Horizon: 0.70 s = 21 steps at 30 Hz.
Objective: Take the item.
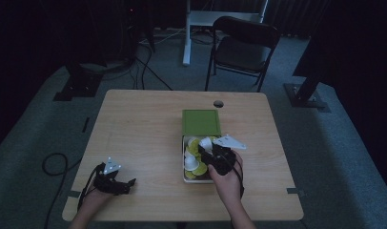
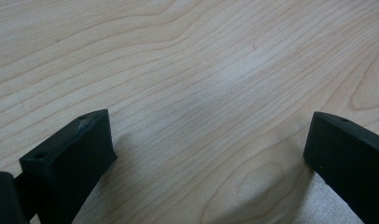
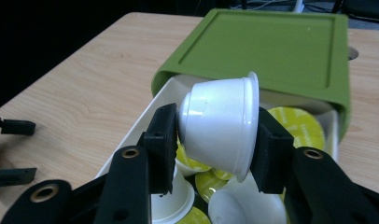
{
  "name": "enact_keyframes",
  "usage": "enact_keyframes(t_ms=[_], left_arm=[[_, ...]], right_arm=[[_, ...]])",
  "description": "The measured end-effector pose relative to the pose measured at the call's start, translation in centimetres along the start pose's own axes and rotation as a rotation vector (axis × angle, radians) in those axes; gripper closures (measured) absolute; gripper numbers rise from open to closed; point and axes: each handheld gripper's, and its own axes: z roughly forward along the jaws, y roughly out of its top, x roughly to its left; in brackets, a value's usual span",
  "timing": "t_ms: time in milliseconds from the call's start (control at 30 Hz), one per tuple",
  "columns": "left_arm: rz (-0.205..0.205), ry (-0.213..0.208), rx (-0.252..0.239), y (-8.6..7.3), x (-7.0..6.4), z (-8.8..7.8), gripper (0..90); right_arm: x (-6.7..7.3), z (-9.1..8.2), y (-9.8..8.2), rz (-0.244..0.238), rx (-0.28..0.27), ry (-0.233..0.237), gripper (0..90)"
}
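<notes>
Right tool [image 3: 215, 135] clamped on a white capsule [image 3: 220, 123], one pad on the narrow base, the other on the wide rimmed face. Capsule lies on its side between the pads, axis running across them, rim end toward the right pad in the right gripper view, slightly tilted. It hangs just above the white tray [image 3: 131, 135], clear of the other capsules [image 3: 297, 126] there: yellow-green foil tops and white cups mixed. Green lid [image 3: 267, 46] sits half slid back over the tray's far end.

In the high view the right tool [image 1: 211, 155] is over the tray [image 1: 184, 162], right of the tabletop's centre.

Left tool [image 2: 208, 154]: jaws wide apart, nothing between them, low over bare wood. High view puts it [image 1: 127, 183] near the front-left corner, well apart from the tray.

Tabletop [image 1: 139, 138] is light wood, with a round cable hole [image 1: 218, 103] near the far edge. Room dim; dark chair [image 1: 243, 47] and white desk leg [image 1: 187, 36] behind, cables on grey carpet.
</notes>
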Motion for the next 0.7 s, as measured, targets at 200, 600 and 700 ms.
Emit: enact_keyframes(t_ms=[200, 600, 700], left_arm=[[0.0, 0.0, 0.0, 0.0, 0.0, 0.0, 1.5], [0.001, 0.0, 0.0, 0.0, 0.0, 0.0, 1.5], [0.0, 0.0, 0.0, 0.0, 0.0, 0.0, 1.4]], right_arm=[[-0.7, -0.9, 0.4, 0.004, -0.022, -0.007, 56.8], [-3.3, -2.4, 0.4, 0.024, -0.048, -0.057, 56.7], [-4.1, -2.8, 0.4, 0.032, -0.053, -0.071, 56.7]])
